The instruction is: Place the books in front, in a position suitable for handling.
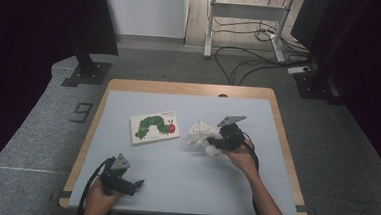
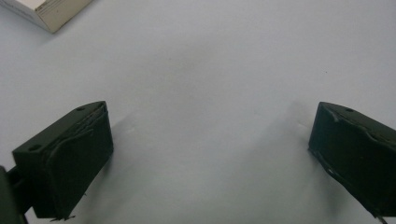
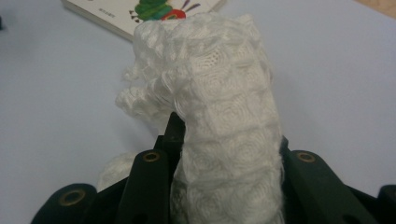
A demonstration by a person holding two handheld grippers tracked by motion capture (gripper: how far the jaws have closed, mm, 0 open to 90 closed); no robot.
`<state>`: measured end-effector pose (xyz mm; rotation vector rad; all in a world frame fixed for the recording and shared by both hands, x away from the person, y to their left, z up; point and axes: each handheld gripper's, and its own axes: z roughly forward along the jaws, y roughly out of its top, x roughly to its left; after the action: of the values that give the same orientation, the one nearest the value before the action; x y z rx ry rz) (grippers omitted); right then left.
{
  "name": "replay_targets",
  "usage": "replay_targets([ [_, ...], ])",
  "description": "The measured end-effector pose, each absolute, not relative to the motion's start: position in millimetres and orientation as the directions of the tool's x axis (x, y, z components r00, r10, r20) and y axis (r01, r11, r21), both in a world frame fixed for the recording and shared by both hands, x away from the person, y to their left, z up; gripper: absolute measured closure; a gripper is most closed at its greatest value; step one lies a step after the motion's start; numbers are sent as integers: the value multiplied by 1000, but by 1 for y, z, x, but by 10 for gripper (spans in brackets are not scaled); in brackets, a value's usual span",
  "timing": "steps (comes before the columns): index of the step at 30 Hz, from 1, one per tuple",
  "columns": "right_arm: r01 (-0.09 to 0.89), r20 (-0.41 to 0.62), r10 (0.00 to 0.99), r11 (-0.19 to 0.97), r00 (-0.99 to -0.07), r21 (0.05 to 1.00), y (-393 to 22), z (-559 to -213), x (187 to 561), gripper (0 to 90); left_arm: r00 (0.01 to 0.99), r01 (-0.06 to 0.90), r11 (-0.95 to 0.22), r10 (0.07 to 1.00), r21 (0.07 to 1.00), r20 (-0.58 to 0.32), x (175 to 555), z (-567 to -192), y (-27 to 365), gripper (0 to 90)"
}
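Presently the right gripper (image 1: pixel 215 139) has its jaws clamped on the white knitted cloth (image 1: pixel 199 133), right of the caterpillar board book (image 1: pixel 155 127). Left gripper (image 1: pixel 137 184) rests wide and empty. Next, I judge: a clean lift.

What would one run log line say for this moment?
right gripper: shut on white cloth | left gripper: open, nothing held | book: flat on table
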<state>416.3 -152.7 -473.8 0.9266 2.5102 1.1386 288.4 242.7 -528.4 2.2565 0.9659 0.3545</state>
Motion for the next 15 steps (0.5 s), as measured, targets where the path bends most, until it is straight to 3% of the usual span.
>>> replay_targets([
  [15,427,15,637,498,-771,755,-173,-461,395,629,691,546,-517,723,659,-6,288,-528,243,0],
])
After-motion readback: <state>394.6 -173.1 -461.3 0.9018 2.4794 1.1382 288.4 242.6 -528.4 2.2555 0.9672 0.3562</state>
